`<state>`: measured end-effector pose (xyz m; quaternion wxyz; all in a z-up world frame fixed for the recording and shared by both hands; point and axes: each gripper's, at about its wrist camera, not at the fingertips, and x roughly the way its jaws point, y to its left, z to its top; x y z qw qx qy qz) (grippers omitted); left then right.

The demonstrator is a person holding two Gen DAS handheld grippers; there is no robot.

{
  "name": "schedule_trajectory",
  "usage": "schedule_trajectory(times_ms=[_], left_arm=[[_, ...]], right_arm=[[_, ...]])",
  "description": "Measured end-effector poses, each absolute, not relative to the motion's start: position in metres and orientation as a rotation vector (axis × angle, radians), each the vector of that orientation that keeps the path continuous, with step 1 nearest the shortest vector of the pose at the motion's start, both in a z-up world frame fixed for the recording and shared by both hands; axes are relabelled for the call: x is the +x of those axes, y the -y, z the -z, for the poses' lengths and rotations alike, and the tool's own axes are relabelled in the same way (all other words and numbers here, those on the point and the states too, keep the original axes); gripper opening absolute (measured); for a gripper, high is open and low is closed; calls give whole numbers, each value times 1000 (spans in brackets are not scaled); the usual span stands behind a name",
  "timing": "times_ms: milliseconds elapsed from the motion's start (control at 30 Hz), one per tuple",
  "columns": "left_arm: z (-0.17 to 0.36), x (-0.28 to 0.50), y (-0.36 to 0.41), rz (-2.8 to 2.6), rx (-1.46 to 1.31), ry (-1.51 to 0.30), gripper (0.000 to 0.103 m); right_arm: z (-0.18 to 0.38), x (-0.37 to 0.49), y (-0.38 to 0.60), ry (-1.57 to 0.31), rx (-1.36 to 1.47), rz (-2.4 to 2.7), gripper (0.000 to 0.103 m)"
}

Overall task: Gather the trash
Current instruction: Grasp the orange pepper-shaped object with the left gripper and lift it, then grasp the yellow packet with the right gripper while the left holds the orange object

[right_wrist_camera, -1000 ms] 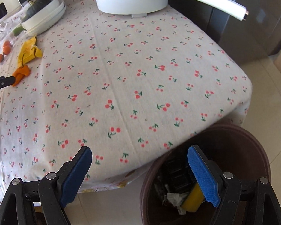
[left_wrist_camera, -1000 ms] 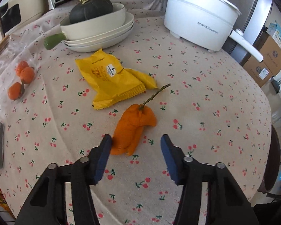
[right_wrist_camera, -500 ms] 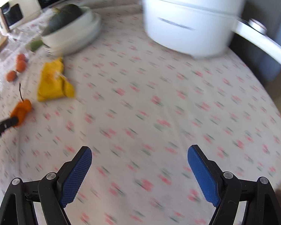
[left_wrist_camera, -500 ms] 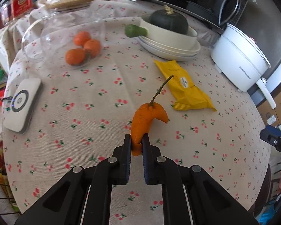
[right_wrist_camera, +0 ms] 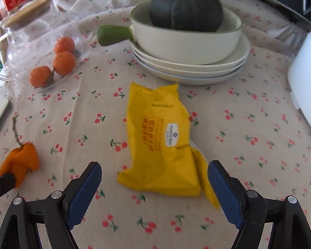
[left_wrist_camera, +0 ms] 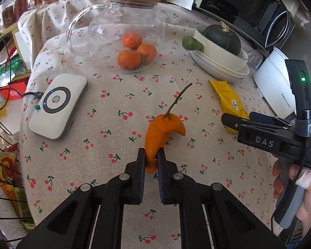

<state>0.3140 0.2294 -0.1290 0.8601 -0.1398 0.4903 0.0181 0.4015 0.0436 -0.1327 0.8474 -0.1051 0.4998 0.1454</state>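
The left gripper has its fingers clamped on the lower end of an orange peel with a thin stem, which lies on the cherry-print cloth of the counter.

The right gripper has its fingers spread wide, 1 on each side of the near end of a yellow snack wrapper; neither finger touches it. The wrapper lies flat on the counter, and the peel sits to its left, well apart from it. Beyond the wrapper stands a stack of cream plates bearing a green-handled pan with a dark green squash in it.

To the wrapper's far left, 3 tangerines sit under a clear glass teapot. A white wireless charger lies left of the peel. A white electric pot stands right of the wrapper.
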Motion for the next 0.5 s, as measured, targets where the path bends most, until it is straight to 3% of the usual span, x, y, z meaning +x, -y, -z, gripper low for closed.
schedule_trajectory(times_ms=[200,367,500], left_arm=[[131,314,-231,-39,-304,-1034,11],[131,314,-229,-43,-292,-1035,11],[131,311,-226,-47,-293,-1037,11]], right_arm=[[158,414,-56,-1101,-232,-281,85],[158,415,-54,-1106,-206,-310,71],[155,403,-54,-1116,-225,-343,53]])
